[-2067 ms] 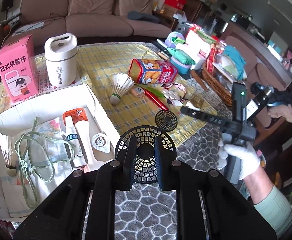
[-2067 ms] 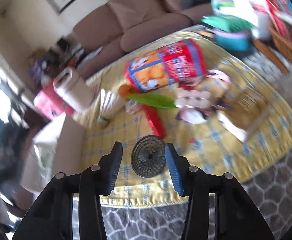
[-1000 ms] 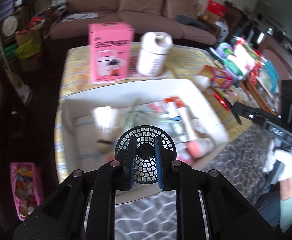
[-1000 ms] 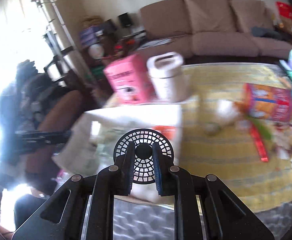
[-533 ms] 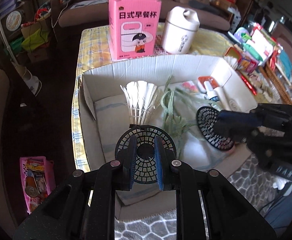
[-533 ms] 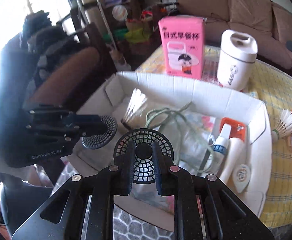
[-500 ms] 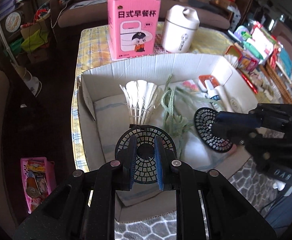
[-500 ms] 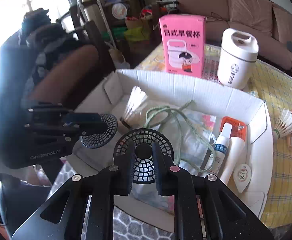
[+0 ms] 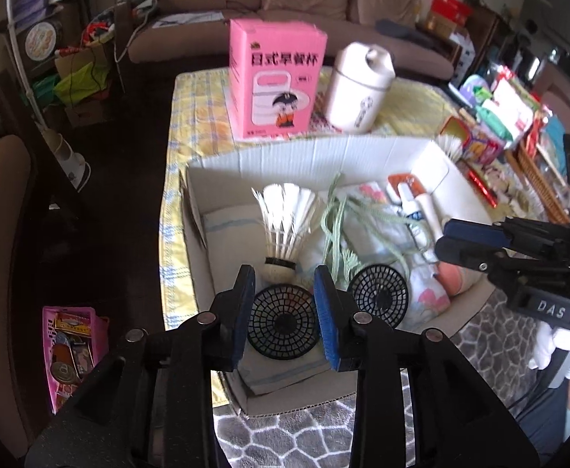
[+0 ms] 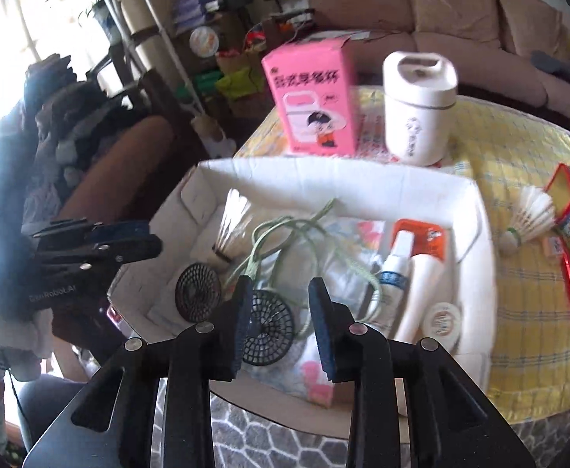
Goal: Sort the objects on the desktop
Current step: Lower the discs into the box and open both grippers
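Living-room table: over the white box [image 9: 324,148], left gripper [image 9: 284,314] and right gripper [image 10: 281,321] hang spread above two mesh discs [image 9: 283,327] lying inside, seemingly deposited; fetching the outside shuttlecock [image 10: 528,214] looks next.

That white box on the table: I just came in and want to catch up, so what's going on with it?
A person holding a gripper in each hand is sorting table clutter into the white box. Both the left gripper and the right gripper are open above it. Two black mesh discs lie loose inside, next to a shuttlecock, a green cord and some tubes. A second shuttlecock sits outside on the yellow cloth.
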A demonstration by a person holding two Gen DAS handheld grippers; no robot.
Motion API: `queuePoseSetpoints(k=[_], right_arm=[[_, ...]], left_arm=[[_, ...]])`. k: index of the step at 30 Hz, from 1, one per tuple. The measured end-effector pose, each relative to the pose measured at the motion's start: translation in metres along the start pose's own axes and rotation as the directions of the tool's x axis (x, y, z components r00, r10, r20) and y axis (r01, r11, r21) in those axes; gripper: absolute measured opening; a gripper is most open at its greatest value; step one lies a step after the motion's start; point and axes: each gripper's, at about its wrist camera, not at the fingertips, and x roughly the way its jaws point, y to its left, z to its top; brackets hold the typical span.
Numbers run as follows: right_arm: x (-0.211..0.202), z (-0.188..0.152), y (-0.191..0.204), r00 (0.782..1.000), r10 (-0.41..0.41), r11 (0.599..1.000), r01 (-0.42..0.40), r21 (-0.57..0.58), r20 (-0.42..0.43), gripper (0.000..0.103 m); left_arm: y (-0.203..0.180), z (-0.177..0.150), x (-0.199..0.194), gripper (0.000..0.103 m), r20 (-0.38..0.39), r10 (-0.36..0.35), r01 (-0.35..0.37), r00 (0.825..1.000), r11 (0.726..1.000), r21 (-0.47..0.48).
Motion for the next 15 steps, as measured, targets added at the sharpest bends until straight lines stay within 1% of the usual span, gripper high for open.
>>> queuePoseSetpoints(k=[1, 3, 5, 7, 8, 9, 10, 11, 12, 13, 15], right_arm=[[-0.006, 0.001, -0.002, 1.000, -0.002, 1.000, 0.002, 0.005, 0.010, 0.032], [-0.013, 0.001, -0.006, 1.000, -0.007, 1.000, 0.007, 0.013, 0.026, 0.032], [-0.022, 0.000, -0.010, 0.999, -0.012, 1.000, 0.011, 0.027, 0.039, 0.033], [-0.031, -0.003, -0.017, 0.998, 0.001, 0.999, -0.003, 0.046, 0.059, 0.046], [-0.035, -0.005, -0.021, 0.997, 0.018, 0.998, -0.022, 0.054, 0.070, 0.065], [-0.038, -0.007, -0.025, 0.996, 0.038, 0.997, -0.043, 0.059, 0.077, 0.087], [-0.043, -0.010, -0.030, 0.994, 0.068, 0.995, -0.074, 0.067, 0.083, 0.095], [-0.047, -0.013, -0.034, 0.993, 0.080, 0.993, -0.087, 0.075, 0.089, 0.103], [-0.052, -0.016, -0.039, 0.992, 0.081, 0.992, -0.090, 0.085, 0.100, 0.103], [-0.059, -0.020, -0.045, 0.991, 0.064, 0.993, -0.075, 0.095, 0.115, 0.103], [-0.069, -0.026, -0.056, 0.991, 0.013, 0.994, -0.027, 0.106, 0.130, 0.103]], left_arm=[[0.000, 0.001, -0.004, 0.032, 0.010, -0.001, 0.001, 1.000, 1.000, -0.006], [-0.002, 0.002, -0.012, 0.040, 0.032, -0.009, 0.010, 0.999, 1.000, -0.014], [-0.006, 0.003, -0.018, 0.045, 0.044, -0.013, 0.013, 0.999, 1.000, -0.012], [-0.012, 0.004, -0.022, 0.058, 0.053, -0.023, 0.024, 0.998, 1.000, -0.010], [-0.016, 0.005, -0.024, 0.067, 0.059, -0.033, 0.034, 0.998, 0.999, -0.011], [-0.020, 0.005, -0.026, 0.071, 0.065, -0.043, 0.044, 0.997, 0.999, -0.013], [-0.024, 0.005, -0.028, 0.073, 0.070, -0.056, 0.057, 0.996, 0.998, -0.012], [-0.030, 0.005, -0.029, 0.082, 0.074, -0.078, 0.079, 0.994, 0.997, -0.012], [-0.036, 0.006, -0.030, 0.097, 0.080, -0.107, 0.108, 0.991, 0.994, -0.011], [-0.042, 0.005, -0.031, 0.103, 0.087, -0.130, 0.132, 0.988, 0.991, -0.009], [-0.060, 0.007, -0.032, 0.103, 0.098, -0.179, 0.180, 0.979, 0.984, 0.005]])
